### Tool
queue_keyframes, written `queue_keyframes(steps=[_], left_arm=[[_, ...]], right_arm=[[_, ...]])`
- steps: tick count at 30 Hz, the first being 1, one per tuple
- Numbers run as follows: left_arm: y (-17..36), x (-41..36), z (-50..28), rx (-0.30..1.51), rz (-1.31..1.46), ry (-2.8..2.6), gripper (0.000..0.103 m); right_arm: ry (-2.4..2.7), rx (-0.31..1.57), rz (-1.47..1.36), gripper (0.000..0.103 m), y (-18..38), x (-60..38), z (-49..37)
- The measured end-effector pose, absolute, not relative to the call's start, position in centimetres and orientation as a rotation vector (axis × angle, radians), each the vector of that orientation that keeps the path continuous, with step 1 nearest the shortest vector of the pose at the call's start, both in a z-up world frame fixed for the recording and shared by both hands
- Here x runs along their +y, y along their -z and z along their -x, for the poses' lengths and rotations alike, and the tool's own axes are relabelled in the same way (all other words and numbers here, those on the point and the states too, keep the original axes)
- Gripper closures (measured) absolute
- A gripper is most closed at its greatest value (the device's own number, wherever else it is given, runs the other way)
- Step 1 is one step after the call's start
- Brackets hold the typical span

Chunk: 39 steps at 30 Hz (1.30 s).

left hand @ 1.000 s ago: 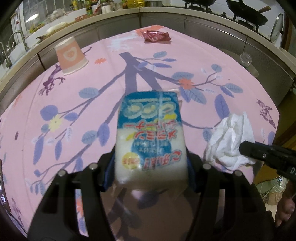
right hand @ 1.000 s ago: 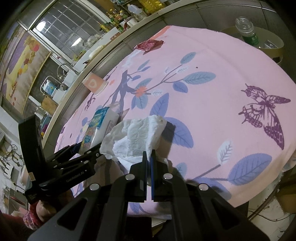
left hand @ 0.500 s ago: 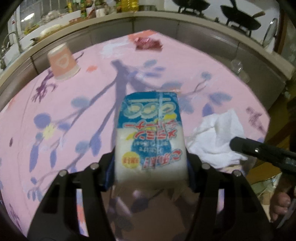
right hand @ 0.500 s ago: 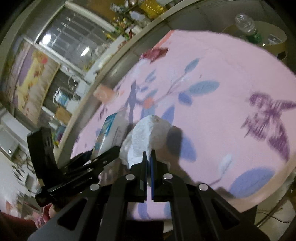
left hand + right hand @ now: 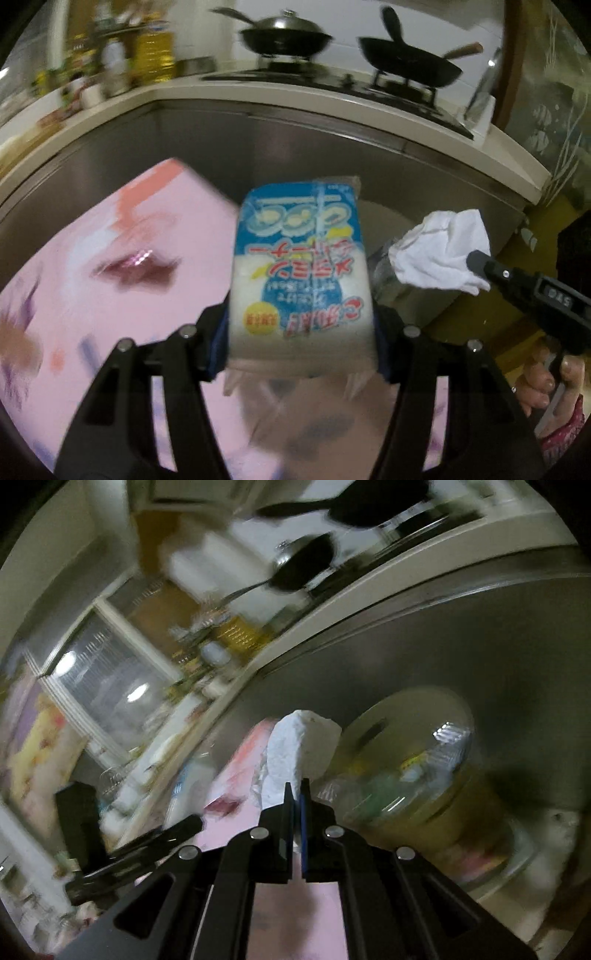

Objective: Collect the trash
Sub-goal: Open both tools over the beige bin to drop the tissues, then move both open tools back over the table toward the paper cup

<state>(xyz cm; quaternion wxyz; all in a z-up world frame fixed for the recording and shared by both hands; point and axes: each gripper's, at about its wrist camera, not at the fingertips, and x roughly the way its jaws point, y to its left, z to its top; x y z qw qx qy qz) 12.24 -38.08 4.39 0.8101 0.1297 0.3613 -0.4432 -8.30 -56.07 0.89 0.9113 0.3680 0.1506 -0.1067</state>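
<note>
My left gripper (image 5: 301, 332) is shut on a blue and white sponge packet (image 5: 301, 273) and holds it in the air past the far edge of the pink tablecloth (image 5: 92, 295). My right gripper (image 5: 296, 797) is shut on a crumpled white tissue (image 5: 291, 757); the tissue also shows in the left wrist view (image 5: 443, 251), to the right of the packet. A round bin with a pale lid (image 5: 410, 734) stands just right of the tissue, with a clear bottle (image 5: 443, 738) on it. A red wrapper (image 5: 133, 267) lies on the cloth.
Grey cabinet fronts (image 5: 295, 147) run behind the table under a counter with two black pans (image 5: 284, 37). A hand (image 5: 546, 380) holds the right gripper at the right edge. The view is blurred by motion.
Both grippers have lifted and swung right, off the table toward the bin by the cabinets. The packet and the tissue went with them, and the tissue left the cloth.
</note>
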Motion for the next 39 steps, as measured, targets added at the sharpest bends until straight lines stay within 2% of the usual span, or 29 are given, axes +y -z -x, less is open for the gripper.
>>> queue_keyframes(steps=[5,10,13,15,17,18,27,39], left_arm=[[-1.2,-46.4,-15.9,0.914,-0.273,1.051,0.044],[2.6,-50.6,-18.8,1.077,-0.224,1.093,0.044],[4.4,-51.4,-19.2,1.148,-0.231,1.08,0.035],[4.9,-51.4,-19.3,1.158,-0.222,1.073,0.032],[4.9,-51.4,-19.2,1.154,-0.214,1.078,0.031],[4.8,-51.3,-19.2,1.154,-0.21,1.078,0.03],[1.9,-46.5,-18.0,1.063,-0.154,1.01,0.027],[1.2,-31.4,-12.9,0.864,-0.248,0.706,0.027]], right_arm=[[0.357,0.372,-0.772,0.103,1.7,-61.5,5.7],[0.367,0.441,-0.819,0.102,4.8,-63.9,2.9],[0.367,0.47,-0.844,0.099,5.8,-64.5,2.3],[0.362,0.474,-0.844,0.087,5.9,-64.3,2.0],[0.358,0.464,-0.852,0.051,6.0,-64.0,2.1],[0.37,0.444,-0.843,0.047,5.8,-63.8,2.3],[0.364,0.349,-0.771,0.046,1.8,-60.8,4.2],[0.238,0.325,-0.715,0.046,-0.4,-51.2,6.2]])
